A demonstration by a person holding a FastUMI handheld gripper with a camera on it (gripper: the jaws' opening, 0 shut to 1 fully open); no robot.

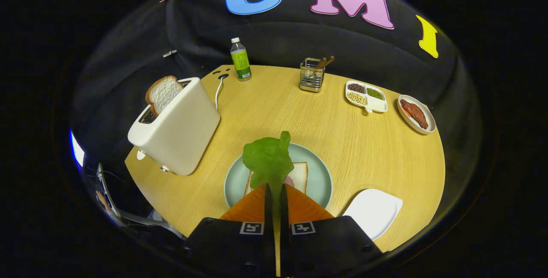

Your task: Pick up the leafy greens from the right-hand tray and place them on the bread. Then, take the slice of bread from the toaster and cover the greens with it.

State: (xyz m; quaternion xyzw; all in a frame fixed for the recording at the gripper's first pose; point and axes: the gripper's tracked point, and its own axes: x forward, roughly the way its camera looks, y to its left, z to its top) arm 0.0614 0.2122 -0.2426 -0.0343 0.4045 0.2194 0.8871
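My gripper [274,189] is shut on the leafy greens [267,158], a floppy green leaf that hangs from the fingertips. Right below it a slice of bread [299,175] lies on a pale green plate [321,183]; something pink peeks out on the bread beside the leaf. The leaf hides most of that slice. To the left stands a cream toaster [180,128] with a second bread slice [162,94] sticking up out of its slot.
A white tray [373,211] lies to the right of the plate near the table's front edge. Farther back stand a bottle [240,60], a metal utensil holder [311,76], a divided dish of beans [366,96] and a plate of meat [416,114].
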